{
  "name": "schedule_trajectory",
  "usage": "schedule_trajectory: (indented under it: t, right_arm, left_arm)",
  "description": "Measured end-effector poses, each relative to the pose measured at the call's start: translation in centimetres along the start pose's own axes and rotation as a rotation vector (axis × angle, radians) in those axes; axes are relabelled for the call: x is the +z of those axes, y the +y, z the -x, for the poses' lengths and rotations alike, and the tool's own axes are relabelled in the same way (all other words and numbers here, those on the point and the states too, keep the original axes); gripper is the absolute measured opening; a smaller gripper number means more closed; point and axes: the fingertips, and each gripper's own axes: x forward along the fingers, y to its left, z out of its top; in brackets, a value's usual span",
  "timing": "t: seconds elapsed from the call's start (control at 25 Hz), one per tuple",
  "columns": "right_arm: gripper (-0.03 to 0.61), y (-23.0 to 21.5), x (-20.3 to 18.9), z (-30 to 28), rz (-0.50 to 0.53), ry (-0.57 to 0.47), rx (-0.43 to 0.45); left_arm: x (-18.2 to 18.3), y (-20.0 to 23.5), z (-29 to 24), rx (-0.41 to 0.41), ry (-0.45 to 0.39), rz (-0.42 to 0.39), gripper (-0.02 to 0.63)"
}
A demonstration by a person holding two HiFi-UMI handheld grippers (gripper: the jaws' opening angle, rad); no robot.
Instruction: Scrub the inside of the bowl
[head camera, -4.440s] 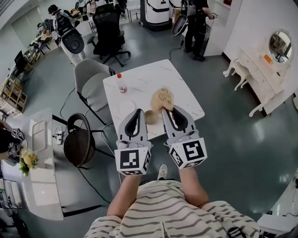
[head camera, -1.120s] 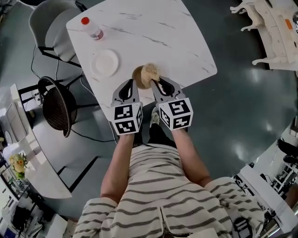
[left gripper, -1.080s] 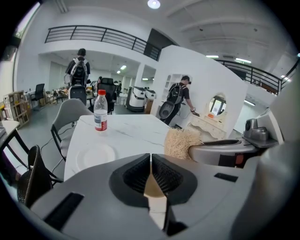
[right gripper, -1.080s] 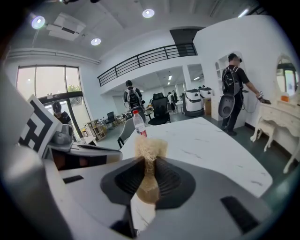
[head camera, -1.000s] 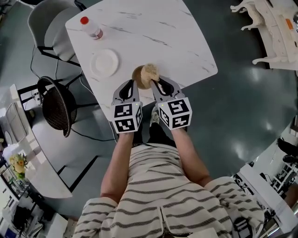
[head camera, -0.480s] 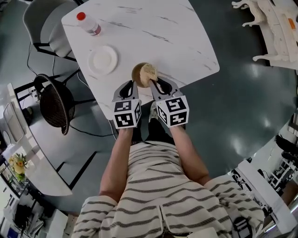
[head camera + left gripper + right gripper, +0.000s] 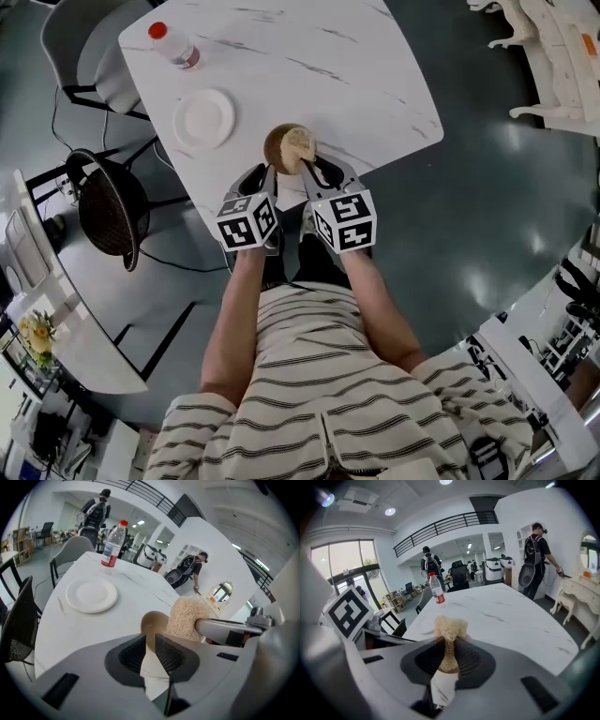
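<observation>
- Since half a second ago, the left gripper (image 7: pixel 266 171) has rolled, so its marker cube now sits tilted; the bowl (image 7: pixel 279 150) keeps its place by the near edge of the counter (image 7: pixel 309 56).
- Left jaws: closed on the bowl's near rim.
- Right gripper (image 7: pixel 306 167) jaws: clamped on the fibrous scrubber (image 7: pixel 300 142), which rests inside the bowl, toward its right side.
- White plate (image 7: pixel 203 118): left of the bowl, apart from it.
- Bottle (image 7: pixel 172 45): upright at the far left.
</observation>
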Motion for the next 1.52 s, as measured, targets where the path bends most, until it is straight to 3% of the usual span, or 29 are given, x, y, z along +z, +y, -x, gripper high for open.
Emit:
schedule_trajectory:
  t: [0.16, 0.4, 0.64, 1.52]
  right_arm:
    - [0.074, -0.3, -0.5, -0.1, -0.006, 0.011, -0.006]
    - [0.073, -0.4, -0.7, -0.3, 0.001, 0.019, -0.008]
    - [0.074, -0.6, -0.6, -0.2, -0.002, 0.019, -0.012]
    - [0.074, -1.1, -1.4, -0.5, 0.009, 0.047, -0.015]
  left_arm:
    - [-0.9, 0.5, -0.5, -0.011, 0.009, 0.08, 0.046]
    - [-1.4, 0.9, -1.1, -0.117, -0.003, 0.378, 0.046]
    - [-2.1, 0.9, -1.6, -0.172, 0.013, 0.534, 0.046]
    - [-3.1, 0.5, -2.1, -0.214, 0.059, 0.699, 0.015]
